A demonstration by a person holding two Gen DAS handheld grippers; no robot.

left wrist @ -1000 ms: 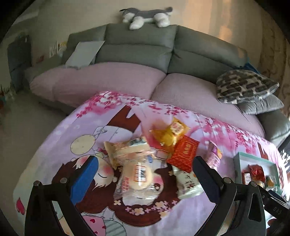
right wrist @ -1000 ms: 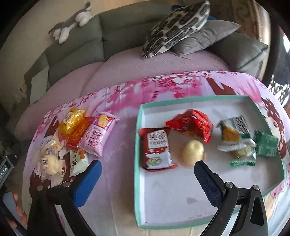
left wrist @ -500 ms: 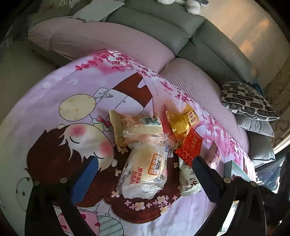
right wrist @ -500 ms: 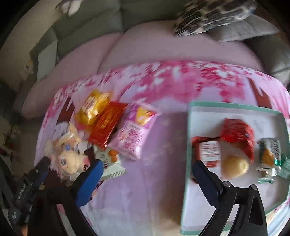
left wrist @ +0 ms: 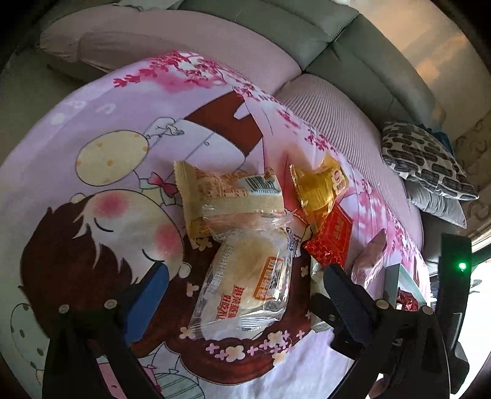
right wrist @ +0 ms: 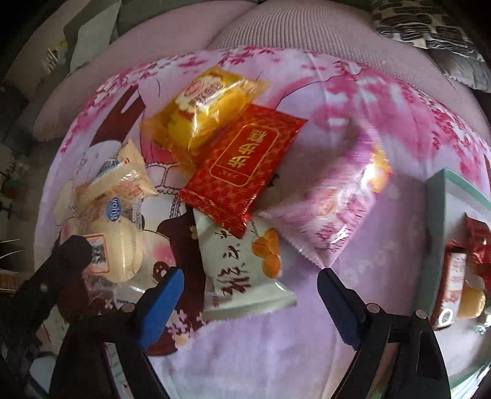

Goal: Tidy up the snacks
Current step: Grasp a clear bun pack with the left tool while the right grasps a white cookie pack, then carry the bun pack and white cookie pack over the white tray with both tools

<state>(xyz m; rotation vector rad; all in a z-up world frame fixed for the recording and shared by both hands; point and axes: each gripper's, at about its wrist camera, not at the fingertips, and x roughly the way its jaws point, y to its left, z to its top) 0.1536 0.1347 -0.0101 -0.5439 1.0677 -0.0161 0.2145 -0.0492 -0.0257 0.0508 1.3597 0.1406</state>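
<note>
Both claws are spread wide over the cartoon-print cloth (left wrist: 101, 116), and neither is pinching anything. The left gripper (left wrist: 245, 294) hangs right above a clear-wrapped round bun (left wrist: 248, 282), which lies flat between its blue finger pads with open space on either side. Just beyond that bun sits a pale yellow cake packet (left wrist: 224, 196), its near edge tucked under the bun's wrapper. To the right of those, a yellow snack packet (left wrist: 319, 187) lies at the far side, with a red packet with gold lettering (left wrist: 333, 236) overlapping its near corner.

Over on the right wrist view, the right gripper (right wrist: 250, 294) is poised above a white packet printed with orange slices (right wrist: 242, 270); the packet's near end lies between the open fingers, closer to the left finger. The red packet overlaps the white one's far corner. A pink-and-white packet (right wrist: 334, 208) lies just right of them, a bit blurred. At the far right edge stands the teal-rimmed tray (right wrist: 438, 208), already holding a red-and-white packet (right wrist: 454, 276), a crinkled red wrapper (right wrist: 478, 242) and a small yellow round snack (right wrist: 472, 302). Beyond the cloth, the sofa (left wrist: 307, 27) with a patterned cushion (left wrist: 426, 159).
</note>
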